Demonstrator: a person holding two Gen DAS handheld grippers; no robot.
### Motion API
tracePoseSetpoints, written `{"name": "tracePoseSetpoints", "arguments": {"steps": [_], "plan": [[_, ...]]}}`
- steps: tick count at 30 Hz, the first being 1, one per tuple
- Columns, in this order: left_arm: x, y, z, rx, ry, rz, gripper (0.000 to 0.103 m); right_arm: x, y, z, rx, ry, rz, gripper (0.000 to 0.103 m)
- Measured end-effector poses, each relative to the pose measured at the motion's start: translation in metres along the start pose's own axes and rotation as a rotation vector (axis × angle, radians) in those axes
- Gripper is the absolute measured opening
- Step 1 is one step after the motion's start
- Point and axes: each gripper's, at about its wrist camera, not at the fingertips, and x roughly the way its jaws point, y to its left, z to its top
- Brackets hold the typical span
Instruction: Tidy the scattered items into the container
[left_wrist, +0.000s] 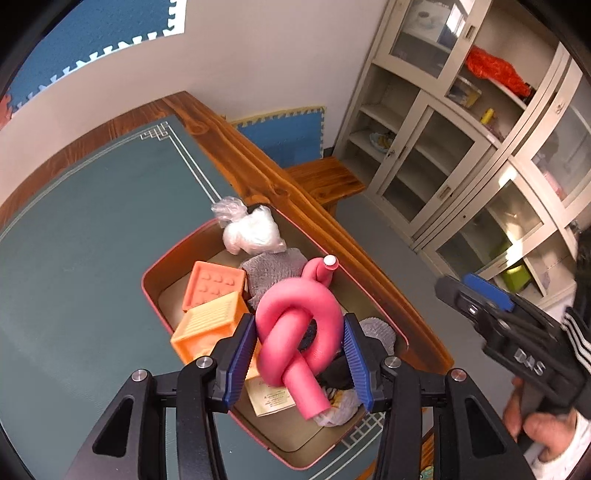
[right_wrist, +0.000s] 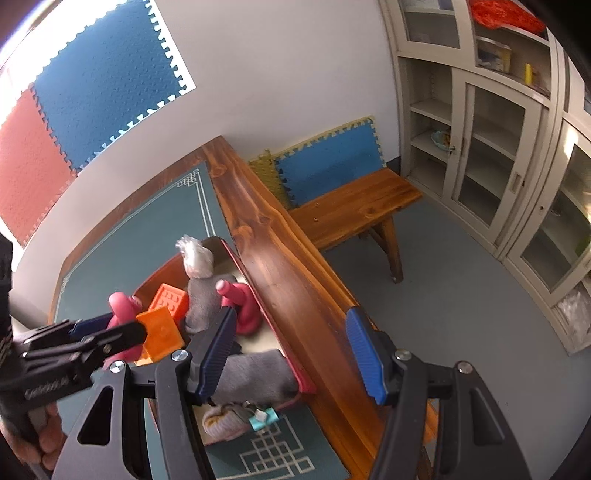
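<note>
Container (left_wrist: 159, 306), pink-rimmed tray with tan inside, sits on green table mat (left_wrist: 92, 221) directly below and ahead of the left gripper (left_wrist: 300, 321). Left jaws narrow, blue pads against both sides of a knotted pink foam tube (left_wrist: 299, 325); the knot is held between the pads above the tray, its free end hanging down toward the camera.

Beyond the left pad in the tray: two orange blocks (left_wrist: 214, 284), one studded, one ribbed. Past the fingertips: grey cloth (left_wrist: 273, 266), then a white plastic bag (left_wrist: 251, 229) at the tray's far end.

Right gripper (right_wrist: 291, 315): jaws about half wide, nothing between the pads; only the wooden table edge (right_wrist: 273, 258) shows in the gap. Tray's right rim runs just outside its left pad. A second pink foam piece (right_wrist: 240, 306) stands in the tray just ahead of that pad.

A grey knitted item (right_wrist: 221, 424) with a teal tag lies at the tray's near end, under the right gripper's left finger; in or out of the tray, cannot tell.
</note>
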Motion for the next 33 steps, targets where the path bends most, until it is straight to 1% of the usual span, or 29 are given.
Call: {"name": "tracePoseSetpoints", "arguments": {"steps": [1, 2, 3, 9, 15, 20, 22, 26, 28, 30, 33], "plan": [[0.002, 0.0, 0.0, -0.005, 0.008, 0.006, 0.059, -0.001, -0.002, -0.001, 0.003, 0.001, -0.001, 0.066], [0.004, 0.0, 0.001, -0.012, 0.012, 0.011, 0.067, -0.001, -0.004, -0.002, 0.006, 0.002, -0.002, 0.066], [0.005, 0.002, 0.001, -0.022, 0.011, 0.014, 0.072, -0.001, -0.006, -0.002, 0.008, 0.003, -0.002, 0.066], [-0.001, 0.016, 0.001, -0.075, 0.003, 0.023, 0.072, 0.004, -0.004, -0.001, -0.003, 0.013, 0.018, 0.066], [-0.014, 0.04, -0.004, -0.138, -0.014, 0.048, 0.072, 0.013, 0.013, 0.0, -0.031, 0.028, 0.057, 0.066], [-0.02, 0.059, -0.011, -0.175, -0.011, 0.071, 0.072, 0.018, 0.028, -0.003, -0.05, 0.037, 0.082, 0.066], [-0.022, 0.065, -0.016, -0.187, -0.006, 0.083, 0.072, 0.019, 0.033, -0.005, -0.055, 0.041, 0.088, 0.067], [-0.024, 0.076, -0.026, -0.204, 0.016, 0.122, 0.072, 0.019, 0.045, -0.011, -0.068, 0.051, 0.097, 0.071], [-0.025, 0.078, -0.031, -0.202, 0.027, 0.137, 0.072, 0.019, 0.05, -0.015, -0.077, 0.063, 0.098, 0.075], [-0.027, 0.08, -0.037, -0.19, 0.036, 0.152, 0.072, 0.019, 0.057, -0.022, -0.091, 0.082, 0.099, 0.078], [-0.032, 0.08, -0.043, -0.159, 0.039, 0.177, 0.072, 0.015, 0.066, -0.035, -0.12, 0.105, 0.091, 0.079]]}}
